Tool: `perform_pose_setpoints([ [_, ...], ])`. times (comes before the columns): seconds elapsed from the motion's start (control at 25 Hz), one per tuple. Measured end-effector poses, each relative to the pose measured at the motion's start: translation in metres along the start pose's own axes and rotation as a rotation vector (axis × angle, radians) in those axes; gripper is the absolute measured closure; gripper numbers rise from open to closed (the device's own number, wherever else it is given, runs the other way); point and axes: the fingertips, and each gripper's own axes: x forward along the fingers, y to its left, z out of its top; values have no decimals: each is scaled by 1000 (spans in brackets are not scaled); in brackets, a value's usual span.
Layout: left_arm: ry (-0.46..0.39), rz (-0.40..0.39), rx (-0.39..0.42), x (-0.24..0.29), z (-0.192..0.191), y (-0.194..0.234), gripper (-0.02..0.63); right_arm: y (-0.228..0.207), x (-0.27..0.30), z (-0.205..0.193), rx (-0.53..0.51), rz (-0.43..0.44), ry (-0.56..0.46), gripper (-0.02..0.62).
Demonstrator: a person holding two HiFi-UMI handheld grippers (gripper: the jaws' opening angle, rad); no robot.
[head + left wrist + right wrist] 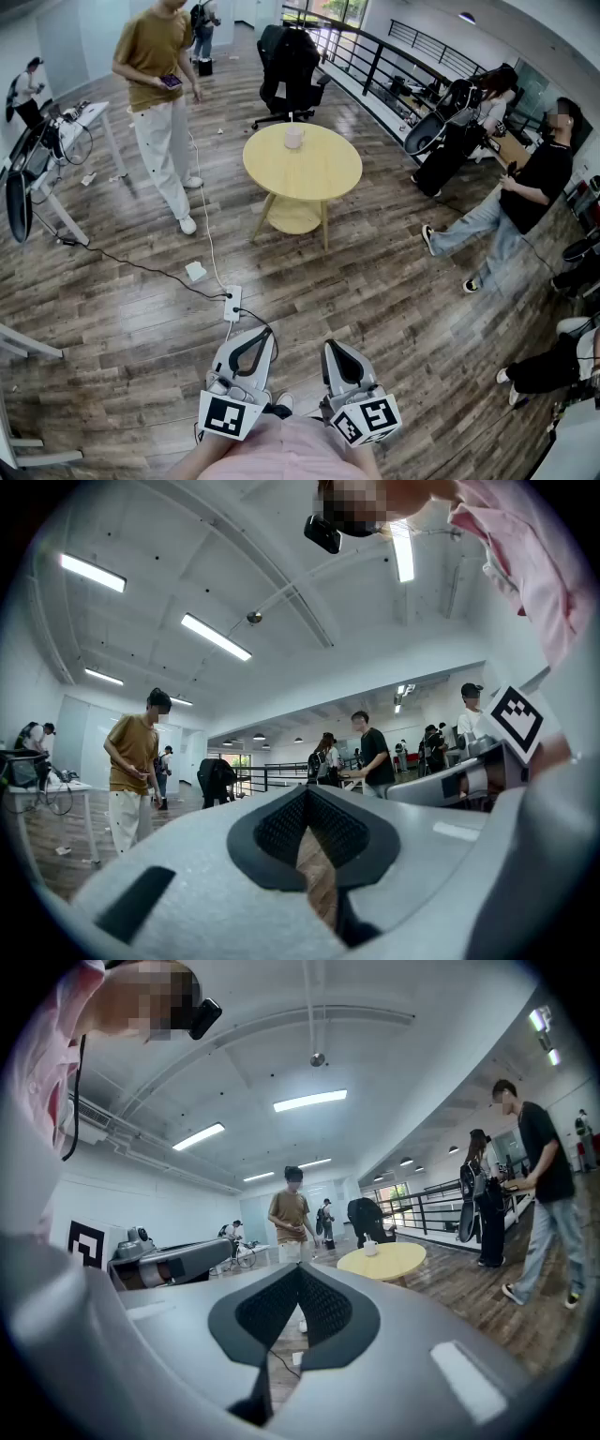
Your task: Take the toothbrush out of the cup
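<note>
A pale cup stands on the far side of a round yellow table, well ahead of me across the wooden floor. It is too small here to make out a toothbrush in it. The right gripper view has the same cup and table in the distance. Both grippers are held low and close to my body, far from the table. My left gripper is shut with nothing in it. My right gripper is also shut and empty.
A person in a mustard shirt stands left of the table. A black office chair is behind it. Other people sit at the right. A white power strip and its cable lie on the floor ahead. A desk is at the left.
</note>
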Motion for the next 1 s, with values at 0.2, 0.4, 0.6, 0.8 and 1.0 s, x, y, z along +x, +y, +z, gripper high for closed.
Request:
perform_pose_setpoints([
  [0.2,-10,5,7,3,2,7,609,0,1,-3,-18,-13,5,589],
  [0.4,-3,1,6,3,2,7,609,0,-2,-2,-21,-21,4,589],
  [0.6,-6,1,-2,2,3,11,609,2,1,-2,-15,-19,12,589],
  [0.8,-7,10,-11,1,2,13,609,7,3,1,7,9,-25,588],
  [1.0,-3,11,-4,-3,-1,14,609,7,3,-4,12,10,-20,588],
])
